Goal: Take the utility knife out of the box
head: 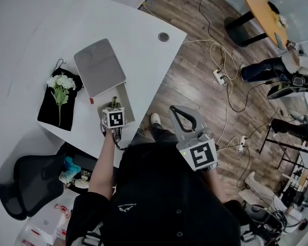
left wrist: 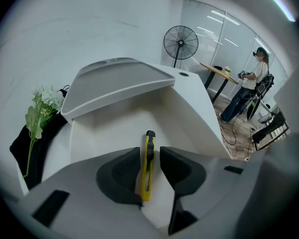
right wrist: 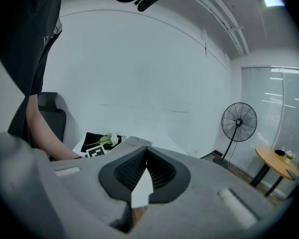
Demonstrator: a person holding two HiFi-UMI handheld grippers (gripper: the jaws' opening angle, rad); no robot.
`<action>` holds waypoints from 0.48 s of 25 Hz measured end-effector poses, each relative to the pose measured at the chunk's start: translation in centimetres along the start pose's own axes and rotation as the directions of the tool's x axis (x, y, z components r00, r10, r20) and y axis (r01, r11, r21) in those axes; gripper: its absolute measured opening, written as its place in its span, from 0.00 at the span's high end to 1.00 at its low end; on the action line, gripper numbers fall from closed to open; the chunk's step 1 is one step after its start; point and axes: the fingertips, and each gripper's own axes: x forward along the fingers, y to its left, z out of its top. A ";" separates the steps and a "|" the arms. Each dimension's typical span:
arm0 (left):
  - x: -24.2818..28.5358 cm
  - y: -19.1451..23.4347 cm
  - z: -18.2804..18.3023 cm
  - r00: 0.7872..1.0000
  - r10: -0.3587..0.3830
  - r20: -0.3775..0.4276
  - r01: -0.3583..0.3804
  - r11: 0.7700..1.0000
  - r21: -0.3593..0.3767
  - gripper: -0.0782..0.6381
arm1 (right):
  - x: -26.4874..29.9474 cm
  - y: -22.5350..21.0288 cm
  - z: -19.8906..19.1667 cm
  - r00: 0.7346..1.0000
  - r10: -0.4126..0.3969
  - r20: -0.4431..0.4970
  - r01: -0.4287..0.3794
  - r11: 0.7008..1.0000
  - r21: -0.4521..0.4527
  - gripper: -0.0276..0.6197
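The utility knife (left wrist: 148,166) lies flat on the floor of the open white box (head: 129,105), its yellow body pointing lengthwise toward the raised lid (left wrist: 120,82). The left gripper (left wrist: 150,152) is lowered into the box with the knife between its jaws. These stand narrowly apart and straddle the handle, the left pad (left wrist: 120,171) just beside or touching its edge and a slim gap showing on the other side; nothing is clamped yet. To do the grasp well, I would centre the jaws so both pads meet the long flat sides together, and close around the knife's mid-length rather than near the black tip, so it does not pivot. Then lift straight up, clear of the box walls, before drawing back. Closing off-centre risks pushing the knife sideways across the smooth floor. The right gripper (right wrist: 145,151) hangs well away from the box, off the table (head: 143,40) edge, its jaws closed together on nothing; it could steady the box rim if the box slides. A flower (left wrist: 40,108) on a black cloth (left wrist: 21,146) lies beside the box, clear of the lift.
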 end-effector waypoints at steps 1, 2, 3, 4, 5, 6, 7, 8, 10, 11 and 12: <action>0.0 0.0 0.0 1.000 0.000 0.000 0.000 1.000 0.001 0.72 | -0.1 0.1 -0.3 1.000 0.007 -0.017 -0.007 1.000 -0.017 0.95; 0.0 0.0 0.0 1.000 0.003 -0.001 -0.003 1.000 0.004 0.72 | -0.2 0.2 -0.7 0.998 0.021 -0.053 -0.024 0.998 -0.051 0.95; 0.0 0.0 0.0 1.000 0.006 -0.001 -0.006 1.000 0.007 0.72 | -0.4 0.3 -1.2 0.995 0.036 -0.093 -0.044 0.995 -0.087 0.95; 0.0 0.0 0.0 1.000 0.008 -0.002 -0.008 1.000 0.010 0.72 | -0.4 0.4 -1.4 0.993 0.042 -0.110 -0.054 0.993 -0.103 0.95; -0.1 -0.1 0.0 1.000 0.008 -0.001 -0.008 1.000 0.010 0.73 | -0.4 0.5 -1.4 0.993 0.045 -0.113 -0.057 0.993 -0.106 0.95; -0.1 -0.1 0.1 1.000 0.005 0.000 -0.005 1.000 0.010 0.73 | -0.4 0.6 -1.6 0.990 0.052 -0.131 -0.067 0.990 -0.121 0.95; -0.1 -0.1 0.1 1.000 0.001 0.001 -0.001 1.000 0.010 0.74 | -0.5 0.7 -1.9 0.986 0.059 -0.155 -0.081 0.987 -0.139 0.95; 0.0 -0.2 0.1 1.000 -0.004 0.002 0.004 1.000 0.012 0.75 | -0.6 0.7 -2.1 0.984 0.064 -0.168 -0.089 0.985 -0.148 0.95; 0.1 -0.3 0.1 1.000 -0.016 0.005 0.016 1.000 0.024 0.81 | -0.6 0.8 -2.3 0.982 0.064 -0.176 -0.091 0.985 -0.149 0.95; 0.1 -0.4 0.0 1.000 -0.021 0.005 0.021 0.999 0.030 0.81 | -0.6 0.9 -2.4 0.982 0.064 -0.179 -0.091 0.985 -0.148 0.95; 0.1 -0.4 0.0 1.000 -0.025 0.003 0.025 0.999 0.033 0.82 | -0.6 0.9 -2.4 0.983 0.062 -0.174 -0.088 0.986 -0.143 0.95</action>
